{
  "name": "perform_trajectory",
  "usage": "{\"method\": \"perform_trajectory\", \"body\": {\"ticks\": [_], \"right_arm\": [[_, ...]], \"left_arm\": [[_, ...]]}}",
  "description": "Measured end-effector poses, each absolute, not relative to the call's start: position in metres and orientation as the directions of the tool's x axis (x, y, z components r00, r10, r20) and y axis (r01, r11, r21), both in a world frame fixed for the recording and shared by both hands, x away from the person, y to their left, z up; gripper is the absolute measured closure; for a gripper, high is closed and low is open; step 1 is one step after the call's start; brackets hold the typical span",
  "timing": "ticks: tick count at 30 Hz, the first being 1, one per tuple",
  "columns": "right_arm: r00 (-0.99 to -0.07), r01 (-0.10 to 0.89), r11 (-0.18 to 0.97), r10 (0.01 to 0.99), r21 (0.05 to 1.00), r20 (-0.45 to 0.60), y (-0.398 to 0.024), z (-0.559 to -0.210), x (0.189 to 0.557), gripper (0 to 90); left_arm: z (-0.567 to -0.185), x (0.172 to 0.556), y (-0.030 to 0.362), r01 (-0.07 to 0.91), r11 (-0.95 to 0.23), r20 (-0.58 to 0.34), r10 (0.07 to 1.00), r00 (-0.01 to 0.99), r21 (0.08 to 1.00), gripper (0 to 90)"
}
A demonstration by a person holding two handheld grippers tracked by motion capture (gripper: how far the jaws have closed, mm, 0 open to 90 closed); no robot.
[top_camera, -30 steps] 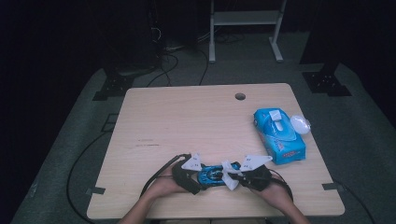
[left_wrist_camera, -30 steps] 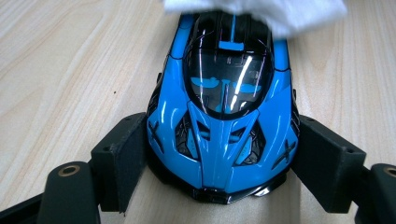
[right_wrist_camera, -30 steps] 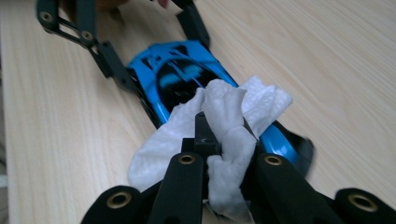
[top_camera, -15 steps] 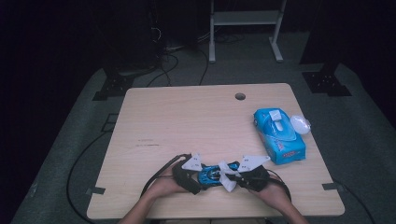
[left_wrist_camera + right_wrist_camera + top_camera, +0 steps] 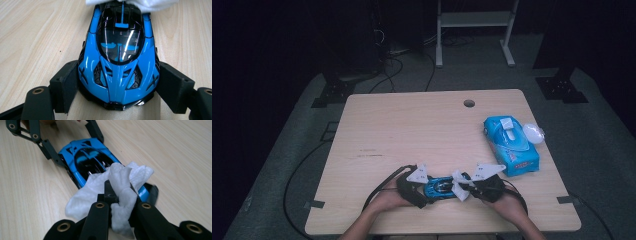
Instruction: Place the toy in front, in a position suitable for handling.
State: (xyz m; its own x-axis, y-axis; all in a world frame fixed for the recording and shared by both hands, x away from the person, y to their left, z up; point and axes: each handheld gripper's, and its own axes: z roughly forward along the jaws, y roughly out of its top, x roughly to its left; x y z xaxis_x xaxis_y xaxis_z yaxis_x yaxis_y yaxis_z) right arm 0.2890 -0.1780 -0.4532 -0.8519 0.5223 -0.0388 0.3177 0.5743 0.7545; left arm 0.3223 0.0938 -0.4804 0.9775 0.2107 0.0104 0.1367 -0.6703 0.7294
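Note:
A blue and black toy car [image 5: 439, 187] lies near the table's front edge. My left gripper [image 5: 424, 192] is shut on the car's nose, one jaw on each side of it, as the left gripper view shows [image 5: 117, 82] around the car [image 5: 120, 50]. My right gripper [image 5: 468, 188] is shut on a crumpled white wipe [image 5: 460, 184]. In the right gripper view the wipe [image 5: 100, 187] is pinched in that gripper [image 5: 120, 195] and rests on the rear of the car [image 5: 85, 160]. The left gripper [image 5: 75, 143] holds the car's far end there.
A blue tissue pack [image 5: 511, 145] lies at the table's right edge, with a white roundish object [image 5: 533, 133] beside it. There is a cable hole [image 5: 469, 103] at the back of the wooden table [image 5: 412, 130]. Cables trail off the front left.
The right gripper with the wipe has shifted slightly left and back again over the car's rear. The left gripper and the car have stayed put.

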Motion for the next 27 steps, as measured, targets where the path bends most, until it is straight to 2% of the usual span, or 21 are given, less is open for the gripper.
{"method": "perform_trajectory", "body": {"ticks": [18,27], "right_arm": [[-0.850,0.326,0.570,0.526,0.754,-0.030,-0.178,-0.452,0.287,84.2],[-0.901,0.250,0.613,0.431,0.749,-0.052,-0.136,-0.445,0.288,84.2]], "left_arm": [[-0.480,0.320,0.101,0.142,-0.674,0.013,0.220,0.975,0.725,22.7],[-0.480,0.320,0.100,0.146,-0.669,0.008,0.222,0.975,0.729,22.8]]}}
